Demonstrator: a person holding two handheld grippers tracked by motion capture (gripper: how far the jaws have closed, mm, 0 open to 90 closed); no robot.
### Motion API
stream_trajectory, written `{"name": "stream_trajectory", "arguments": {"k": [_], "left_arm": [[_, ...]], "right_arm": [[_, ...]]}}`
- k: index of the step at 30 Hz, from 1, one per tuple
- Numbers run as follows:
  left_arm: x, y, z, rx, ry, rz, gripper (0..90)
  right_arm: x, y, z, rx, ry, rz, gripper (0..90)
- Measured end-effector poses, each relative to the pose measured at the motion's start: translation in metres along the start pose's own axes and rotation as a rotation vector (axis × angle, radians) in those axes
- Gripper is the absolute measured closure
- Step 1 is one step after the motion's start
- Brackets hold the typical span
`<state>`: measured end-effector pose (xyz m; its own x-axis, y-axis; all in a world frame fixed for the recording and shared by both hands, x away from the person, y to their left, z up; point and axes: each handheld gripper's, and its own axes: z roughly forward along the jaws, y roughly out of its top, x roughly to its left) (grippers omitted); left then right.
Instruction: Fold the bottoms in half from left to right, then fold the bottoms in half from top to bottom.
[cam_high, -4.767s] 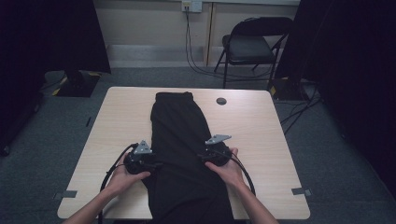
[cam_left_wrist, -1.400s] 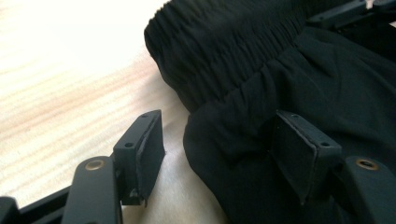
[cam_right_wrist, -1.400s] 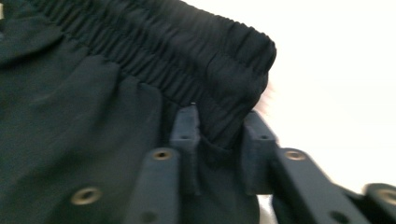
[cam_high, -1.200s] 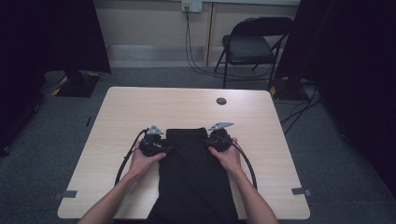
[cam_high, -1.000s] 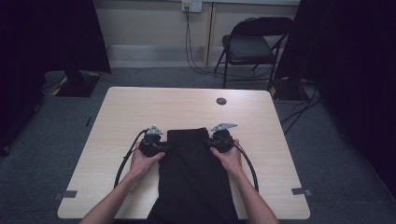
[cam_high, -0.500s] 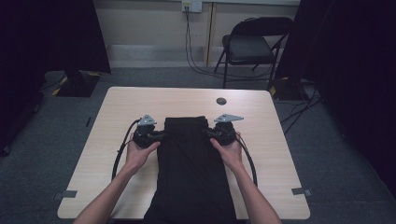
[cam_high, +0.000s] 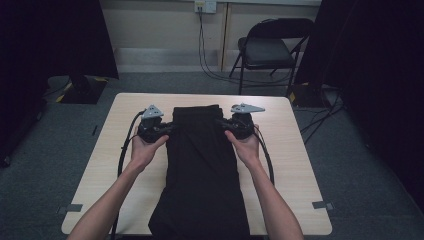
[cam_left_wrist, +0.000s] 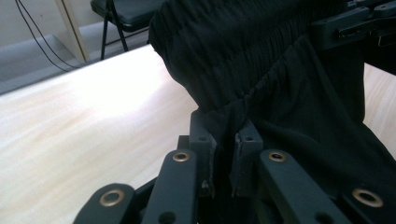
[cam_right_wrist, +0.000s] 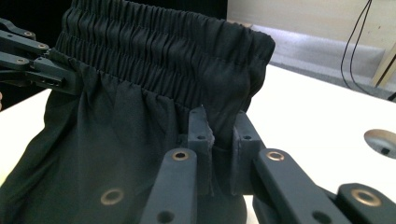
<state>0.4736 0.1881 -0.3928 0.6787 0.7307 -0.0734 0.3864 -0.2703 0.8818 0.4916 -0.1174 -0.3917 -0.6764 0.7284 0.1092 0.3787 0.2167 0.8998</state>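
Black trousers (cam_high: 202, 165) lie down the middle of the wooden table (cam_high: 295, 150) from above, waistband held up between both grippers. Left gripper (cam_left_wrist: 224, 158) pinches the fabric below the elastic waistband. Right gripper (cam_right_wrist: 219, 144) likewise clamps its side.

We see black trousers (cam_high: 202, 170) with an elastic waistband lifted off the counter (cam_high: 295, 150), legs trailing over its near edge.
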Motion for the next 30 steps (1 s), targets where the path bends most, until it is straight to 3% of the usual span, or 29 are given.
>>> {"name": "stream_trajectory", "arguments": {"k": [12, 16, 19, 24, 27, 30], "left_arm": [[0.014, 0.036, -0.007, -0.042, 0.046, 0.040, 82.1], [0.023, 0.053, -0.007, -0.071, 0.058, 0.028, 82.1], [0.029, 0.075, -0.011, -0.112, 0.071, 0.024, 82.2], [0.026, 0.106, -0.025, -0.154, 0.115, 0.075, 82.3], [0.024, 0.106, -0.028, -0.158, 0.100, 0.065, 82.3], [0.019, 0.094, -0.029, -0.141, 0.077, 0.068, 82.4]], "right_arm": [[-0.006, 0.035, 0.005, -0.052, 0.001, 0.001, 81.3], [-0.010, 0.057, 0.008, -0.061, -0.015, -0.010, 81.4], [-0.013, 0.080, 0.008, -0.077, -0.032, -0.022, 81.4], [-0.013, 0.118, -0.001, -0.130, -0.046, -0.043, 81.4], [-0.013, 0.126, -0.004, -0.137, -0.045, -0.049, 81.5], [-0.010, 0.118, -0.005, -0.121, -0.041, -0.060, 81.5]]}}
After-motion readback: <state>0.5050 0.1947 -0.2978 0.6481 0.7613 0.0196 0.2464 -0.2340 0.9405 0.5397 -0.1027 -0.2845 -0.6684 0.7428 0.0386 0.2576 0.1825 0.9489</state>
